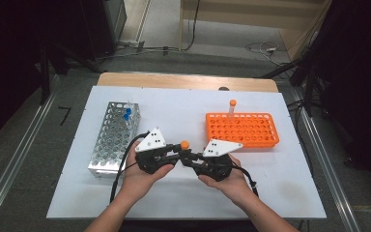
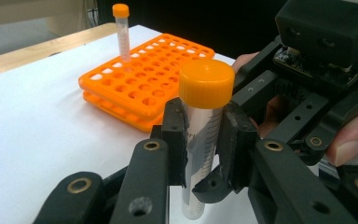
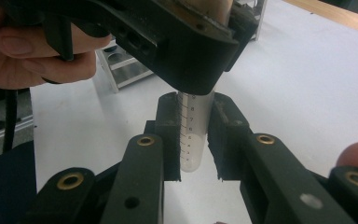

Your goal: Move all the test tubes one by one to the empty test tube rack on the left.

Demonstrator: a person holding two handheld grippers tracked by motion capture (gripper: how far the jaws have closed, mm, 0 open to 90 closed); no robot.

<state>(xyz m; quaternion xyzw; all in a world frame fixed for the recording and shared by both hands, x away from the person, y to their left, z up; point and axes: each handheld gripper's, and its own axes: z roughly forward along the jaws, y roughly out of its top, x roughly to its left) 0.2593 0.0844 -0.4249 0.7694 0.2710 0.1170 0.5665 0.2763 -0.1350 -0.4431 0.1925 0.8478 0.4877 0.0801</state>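
A clear graduated tube with an orange cap [image 1: 184,144] is held upright above the white table, between my two grippers at the near centre. My left gripper [image 1: 178,152] is shut on the tube [image 2: 200,140] just below its cap [image 2: 206,83], with both pads pressed on its sides [image 2: 205,121]. My right gripper [image 1: 190,156] is shut on the lower part of the tube [image 3: 193,135], near its rounded tip, pads on either side [image 3: 196,107]. The left gripper's body [image 3: 168,42] hangs right above the right jaws.
An orange tube rack [image 1: 241,129] lies at the right with one orange-capped tube [image 1: 232,106] standing at its far edge. A metal rack [image 1: 113,140] stands at the left, with blue-capped tubes [image 1: 127,113] at its far end. The white table [image 1: 183,198] has bare room in front.
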